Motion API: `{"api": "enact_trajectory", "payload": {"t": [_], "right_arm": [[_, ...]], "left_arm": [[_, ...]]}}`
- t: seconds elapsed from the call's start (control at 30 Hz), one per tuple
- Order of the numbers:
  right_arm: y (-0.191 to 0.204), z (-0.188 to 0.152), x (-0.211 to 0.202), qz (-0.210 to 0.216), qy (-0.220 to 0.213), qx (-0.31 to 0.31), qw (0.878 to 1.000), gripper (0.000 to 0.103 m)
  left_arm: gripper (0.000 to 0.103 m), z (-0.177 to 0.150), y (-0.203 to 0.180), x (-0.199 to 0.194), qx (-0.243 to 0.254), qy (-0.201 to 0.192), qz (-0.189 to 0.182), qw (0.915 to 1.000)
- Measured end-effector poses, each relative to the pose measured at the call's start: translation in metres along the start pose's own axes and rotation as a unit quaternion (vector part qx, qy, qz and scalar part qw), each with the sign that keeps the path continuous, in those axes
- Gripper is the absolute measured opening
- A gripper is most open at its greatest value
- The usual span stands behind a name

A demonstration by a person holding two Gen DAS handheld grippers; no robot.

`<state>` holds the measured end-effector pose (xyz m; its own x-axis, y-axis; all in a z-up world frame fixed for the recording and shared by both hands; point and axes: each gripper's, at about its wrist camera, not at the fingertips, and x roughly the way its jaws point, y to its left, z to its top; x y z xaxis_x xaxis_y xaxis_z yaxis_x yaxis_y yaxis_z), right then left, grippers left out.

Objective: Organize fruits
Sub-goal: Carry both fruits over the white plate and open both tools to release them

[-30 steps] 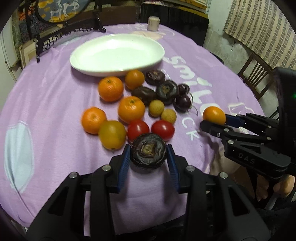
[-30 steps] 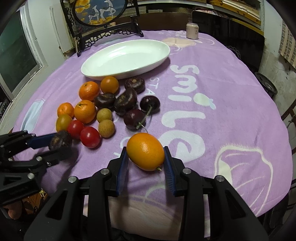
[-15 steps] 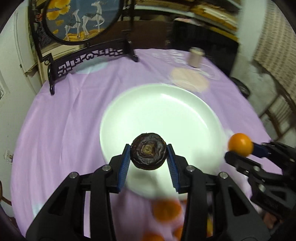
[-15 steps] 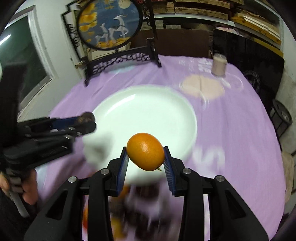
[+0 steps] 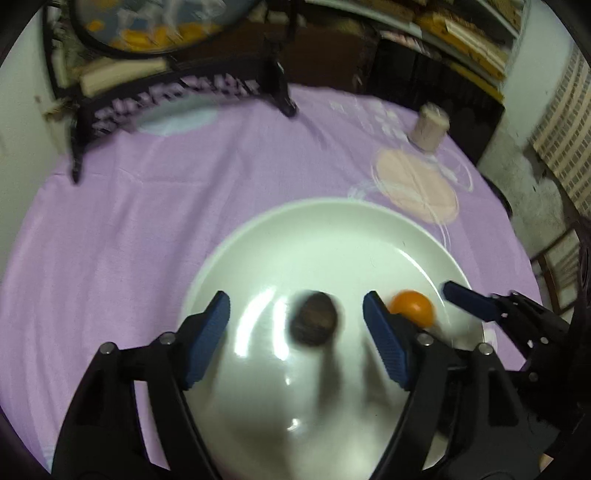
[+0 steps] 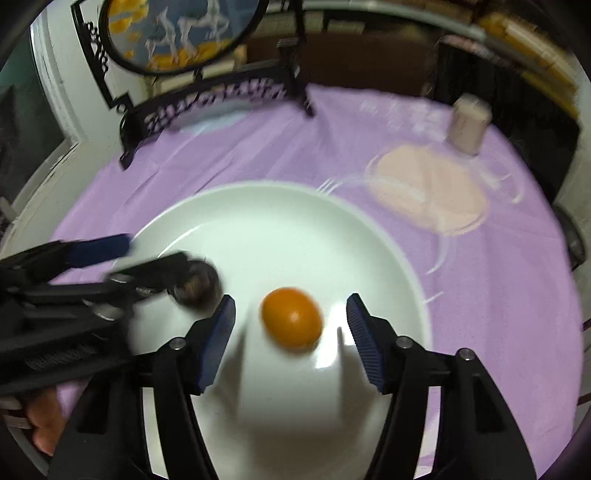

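A: Listing, left to right. Item one: left gripper, jaws opening, pads clear of the dark fruit on both sides. The fruit sits between them, over the white plate, smeared by motion.

B: Resting on the plate or falling?

A: Cannot tell; the blur hides any contact. Its outline is roundish, no long axis to note.

B: Item two?

A: Orange fruit, oval, long axis running roughly across the gap of the right gripper. Those jaws are opening too, with bare plate visible on either side of the fruit, so nothing is clamped. It lies dead ahead of the claw, just beyond the fingertips, and to the right of the dark fruit.

B: Which hand is nearer which?

A: Each to its own; the grippers stand side by side over the plate's near half, the left one's right finger just beside the orange fruit.

B: Hidden or cut off?

A: The plate's near rim is behind the gripper bodies in both views. The other fruits are out of frame. Far items on the purple tablecloth, a cup and a framed screen, are blurred.
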<state>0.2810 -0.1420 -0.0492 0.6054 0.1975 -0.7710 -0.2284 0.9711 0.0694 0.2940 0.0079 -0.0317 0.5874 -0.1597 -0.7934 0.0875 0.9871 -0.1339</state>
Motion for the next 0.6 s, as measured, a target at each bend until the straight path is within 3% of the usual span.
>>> {"api": "enact_trajectory", "payload": {"t": [0.2, 0.27, 0.4, 0.5, 0.6], "right_arm": [[-0.007, -0.042, -0.059, -0.08, -0.08, -0.011, 0.994, 0.063], [-0.008, -0.076, -0.092, -0.059, -0.092, 0.007, 0.994, 0.063], [0.005, -0.155, -0.135, -0.014, -0.08, 0.011, 0.997, 0.063], [0.007, -0.195, -0.152, -0.023, -0.057, 0.011, 0.998, 0.063], [0.006, -0.207, -0.166, -0.03, -0.05, 0.015, 0.998, 0.063]], "left_arm": [[0.076, -0.051, 0.015, -0.074, -0.02, -0.071, 0.004, 0.9973], [0.079, -0.094, 0.015, -0.103, 0.005, -0.086, 0.001, 0.9963], [0.082, -0.18, 0.018, -0.138, 0.062, -0.08, 0.003, 0.9949], [0.082, -0.212, 0.021, -0.143, 0.08, -0.056, 0.011, 0.9952], [0.082, -0.228, 0.023, -0.146, 0.085, -0.045, 0.015, 0.9953]]}}
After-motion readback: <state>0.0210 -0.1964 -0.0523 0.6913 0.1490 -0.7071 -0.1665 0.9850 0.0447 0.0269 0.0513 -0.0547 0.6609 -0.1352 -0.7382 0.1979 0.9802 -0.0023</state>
